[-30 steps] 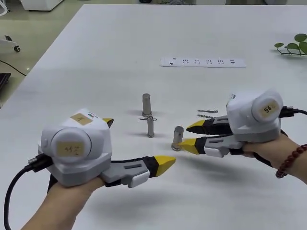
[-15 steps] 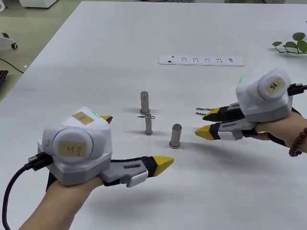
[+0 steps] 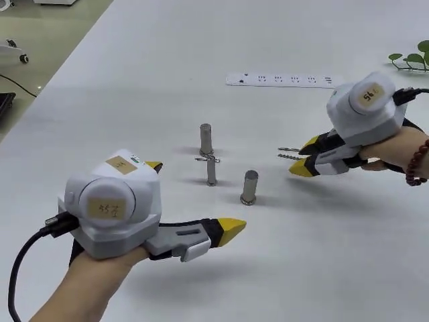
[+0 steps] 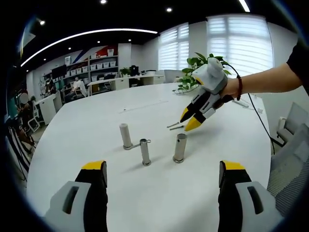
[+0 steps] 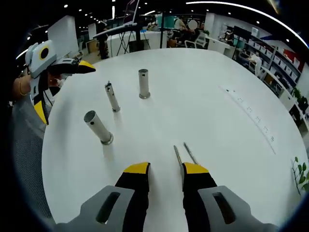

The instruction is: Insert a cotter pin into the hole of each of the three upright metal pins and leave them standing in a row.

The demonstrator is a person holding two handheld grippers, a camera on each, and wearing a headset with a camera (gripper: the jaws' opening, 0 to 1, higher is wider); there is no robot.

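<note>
Three grey metal pins stand upright on the white table: a far pin (image 3: 206, 139), a middle pin (image 3: 212, 171) and a near-right pin (image 3: 250, 186). A cotter pin (image 3: 208, 159) sits through the top of the middle pin (image 4: 145, 152). Two loose cotter pins (image 3: 289, 153) lie flat to the right, and in the right gripper view these cotter pins (image 5: 184, 154) are just beyond my right gripper (image 5: 166, 169). That right gripper (image 3: 306, 155) is open by a narrow gap and holds nothing. My left gripper (image 3: 194, 196) hovers wide open in front of the pins (image 4: 180, 147).
A white power strip (image 3: 278, 80) lies at the back of the table. A green plant (image 3: 412, 62) stands at the far right edge. The table's left edge (image 3: 60, 74) drops to the floor. A black cable (image 3: 20, 265) trails from the left gripper.
My right gripper has drawn back from the near-right pin, moving right and away toward the loose cotter pins. The left gripper and the three pins have stayed put.
</note>
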